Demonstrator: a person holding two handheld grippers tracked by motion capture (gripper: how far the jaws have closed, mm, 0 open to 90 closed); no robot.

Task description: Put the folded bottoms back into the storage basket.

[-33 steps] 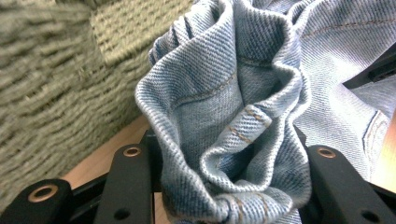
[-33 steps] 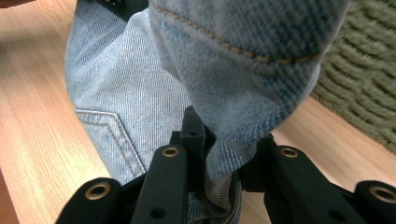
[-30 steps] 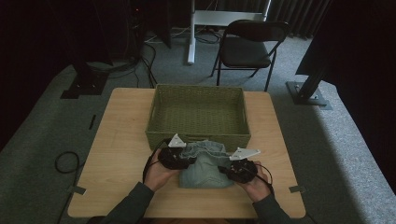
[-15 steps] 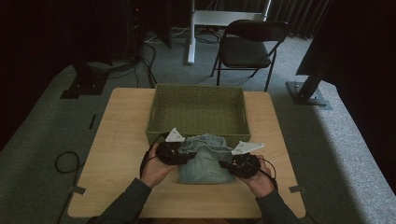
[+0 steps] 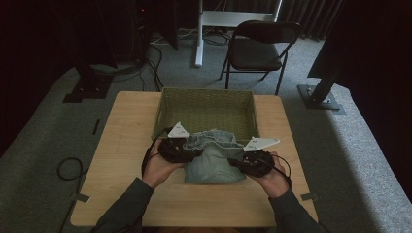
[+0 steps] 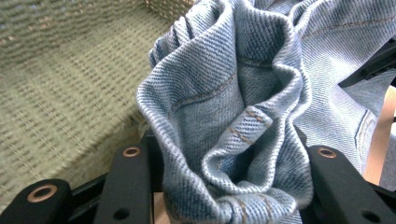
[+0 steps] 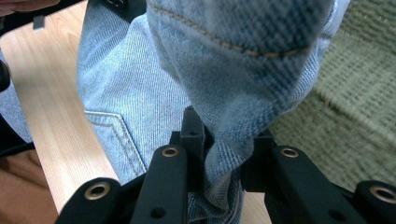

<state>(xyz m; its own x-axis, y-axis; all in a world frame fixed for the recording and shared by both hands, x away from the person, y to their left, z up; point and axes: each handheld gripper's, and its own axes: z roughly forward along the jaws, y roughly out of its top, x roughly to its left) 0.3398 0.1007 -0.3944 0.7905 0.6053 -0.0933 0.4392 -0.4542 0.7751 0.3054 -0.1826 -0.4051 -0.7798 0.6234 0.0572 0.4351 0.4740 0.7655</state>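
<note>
A folded bundle of light blue jeans hangs between my two grippers just in front of the green woven basket. My left gripper is shut on the bundle's left side; bunched denim fills the space between its jaws. On the right side my right gripper is shut on a pinched fold of denim. The top edge of the jeans reaches the basket's near rim. A back pocket seam hangs over the wooden table.
The basket stands at the back middle of the light wood table, its inside bare. A black folding chair stands beyond the table. Cables and stand bases lie on the grey carpet around it.
Both grippers have carried the jeans forward from the table's near edge toward the basket, and the bundle now touches the basket's near rim.
</note>
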